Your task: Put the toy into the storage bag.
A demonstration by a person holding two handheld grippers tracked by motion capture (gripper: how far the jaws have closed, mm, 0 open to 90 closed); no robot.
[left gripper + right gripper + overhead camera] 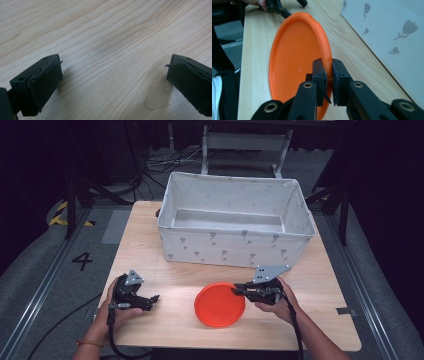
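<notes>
An orange plate (219,304) lies on the wooden table (165,285) near its front edge. My right gripper (239,291) is shut on the plate's right rim; in the right gripper view the orange plate (294,57) has its edge pinched between the two black pads (320,75), where my right gripper (329,75) closes. My left gripper (152,301) rests low over bare wood at the front left, a hand's width from the plate. In the left gripper view my left gripper (112,72) stands open with only wood grain between its fingers.
A large white fabric bin (235,222) with a grey tulip print stands at the back of the table, open and with nothing seen inside. In the right gripper view the bin's wall (392,30) runs close along the plate's far side.
</notes>
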